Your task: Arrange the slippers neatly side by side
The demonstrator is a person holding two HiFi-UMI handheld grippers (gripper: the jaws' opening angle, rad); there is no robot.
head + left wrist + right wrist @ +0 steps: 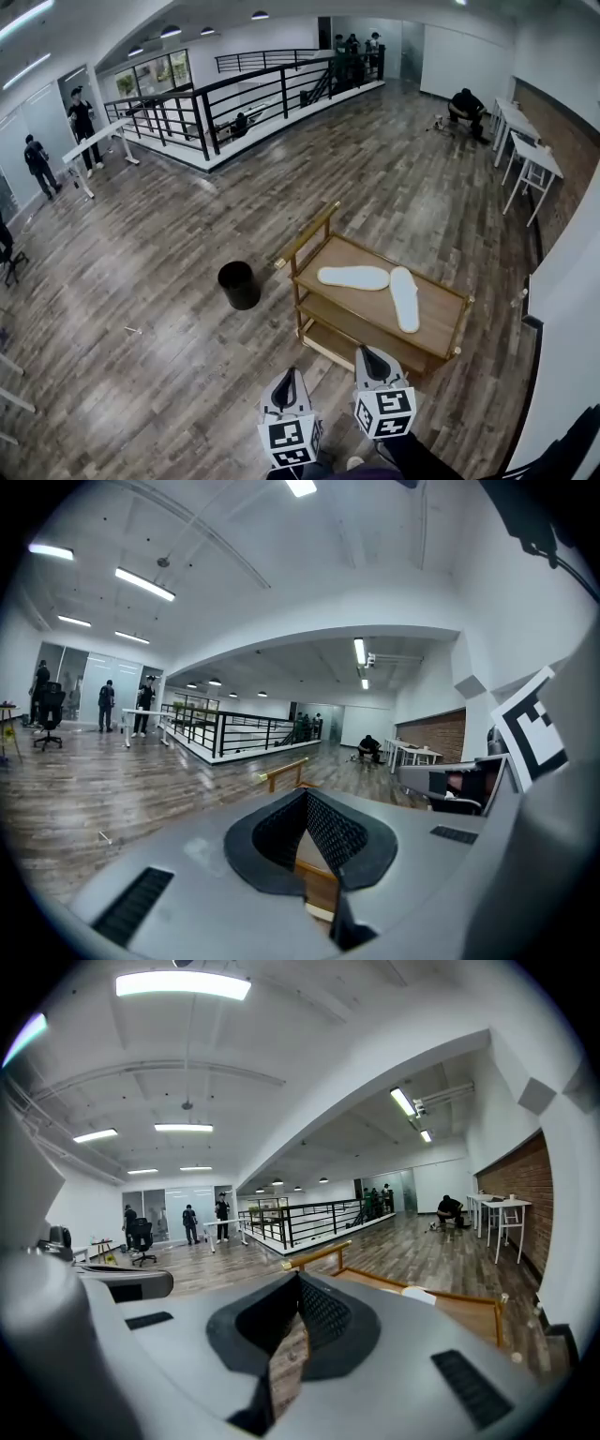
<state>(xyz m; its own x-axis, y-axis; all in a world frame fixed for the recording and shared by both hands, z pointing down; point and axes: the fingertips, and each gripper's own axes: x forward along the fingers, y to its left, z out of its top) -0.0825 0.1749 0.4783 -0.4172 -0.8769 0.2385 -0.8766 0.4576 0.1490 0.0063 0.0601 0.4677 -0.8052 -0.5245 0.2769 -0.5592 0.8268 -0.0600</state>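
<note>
Two slippers — left slipper and right slipper — are laid at an angle on the cart, left gripper and right gripper held nearer, jaws closed, empty.

No readable text, no labels, no numbers

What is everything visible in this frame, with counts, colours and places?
slippers: two, white, on rack top, at an angle, not parallel
rack: one, wooden, two shelves, ahead of the person
bin: one, black, floor left of rack
tables: at least two, white, right wall
railing: one, black, far side
people: several, dark clothes, background
left gripper: grey, jaws shut, empty
right gripper: grey, jaws shut, empty
</note>
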